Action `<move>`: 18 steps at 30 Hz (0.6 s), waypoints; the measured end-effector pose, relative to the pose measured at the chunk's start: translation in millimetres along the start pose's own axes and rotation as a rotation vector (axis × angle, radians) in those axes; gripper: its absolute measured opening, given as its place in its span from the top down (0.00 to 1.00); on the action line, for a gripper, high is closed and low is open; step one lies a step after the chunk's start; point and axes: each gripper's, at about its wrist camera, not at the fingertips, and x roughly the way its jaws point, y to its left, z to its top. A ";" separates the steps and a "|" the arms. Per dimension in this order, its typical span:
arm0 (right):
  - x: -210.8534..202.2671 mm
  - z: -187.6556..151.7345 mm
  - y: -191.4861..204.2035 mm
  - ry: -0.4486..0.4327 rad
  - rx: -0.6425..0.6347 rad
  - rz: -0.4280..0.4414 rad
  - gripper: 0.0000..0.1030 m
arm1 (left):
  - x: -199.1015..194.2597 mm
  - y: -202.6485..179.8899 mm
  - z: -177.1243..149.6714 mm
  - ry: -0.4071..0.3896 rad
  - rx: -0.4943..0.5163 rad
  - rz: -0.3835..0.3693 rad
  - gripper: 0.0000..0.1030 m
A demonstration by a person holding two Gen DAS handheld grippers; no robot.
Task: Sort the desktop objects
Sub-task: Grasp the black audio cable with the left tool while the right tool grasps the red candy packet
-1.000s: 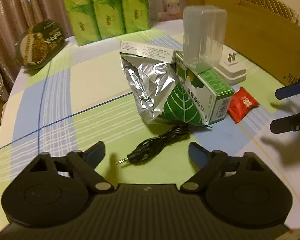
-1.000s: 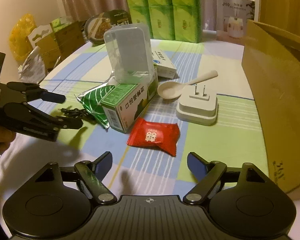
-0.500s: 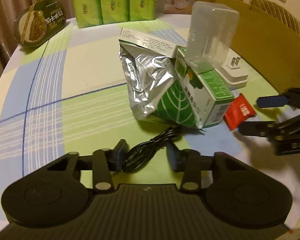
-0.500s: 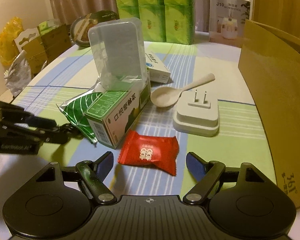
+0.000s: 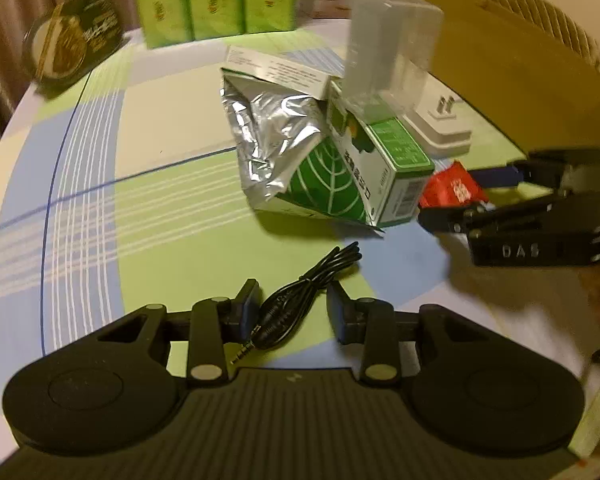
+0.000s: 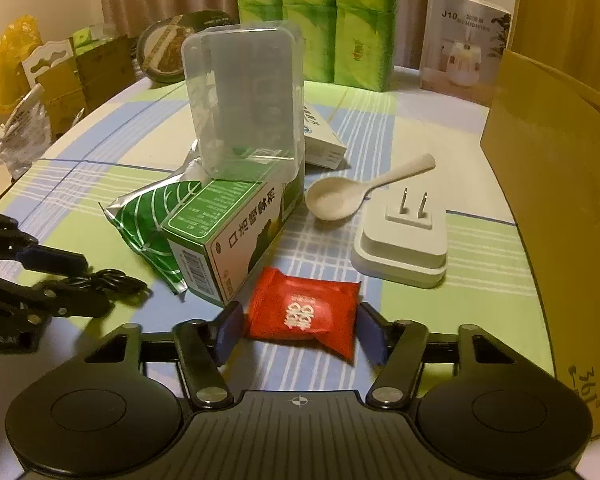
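A coiled black audio cable lies on the tablecloth between the fingers of my left gripper; the jaws are part closed around it with small gaps, and it rests on the table. It also shows in the right wrist view. A red candy packet lies between the fingers of my right gripper, which are narrowed beside it with small gaps. The packet also shows in the left wrist view. A green-and-white box leans on a foil leaf-print bag under a clear plastic case.
A beige spoon and a white plug adapter lie right of the box. A flat white carton lies behind the bag. A cardboard box stands at the right. Green tissue packs and a round tin stand at the back.
Both grippers moved forward and narrowed: the left around the cable, the right around the red packet, which was well ahead of it a second ago.
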 end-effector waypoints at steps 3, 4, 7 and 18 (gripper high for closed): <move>-7.5 -0.8 -1.5 -0.002 -0.009 0.013 0.60 | 1.2 -4.5 -0.5 -0.008 0.017 0.002 0.66; -11.0 -1.3 -2.4 -0.001 -0.013 0.016 0.60 | 1.4 -5.5 -0.8 -0.009 0.019 0.000 0.65; -22.3 -6.7 -5.4 0.011 -0.036 0.025 0.60 | 0.2 -8.8 -2.3 -0.011 0.024 -0.005 0.64; -50.9 -31.8 -23.1 0.032 -0.019 -0.016 0.33 | -6.2 -33.0 -10.5 -0.013 0.022 -0.038 0.55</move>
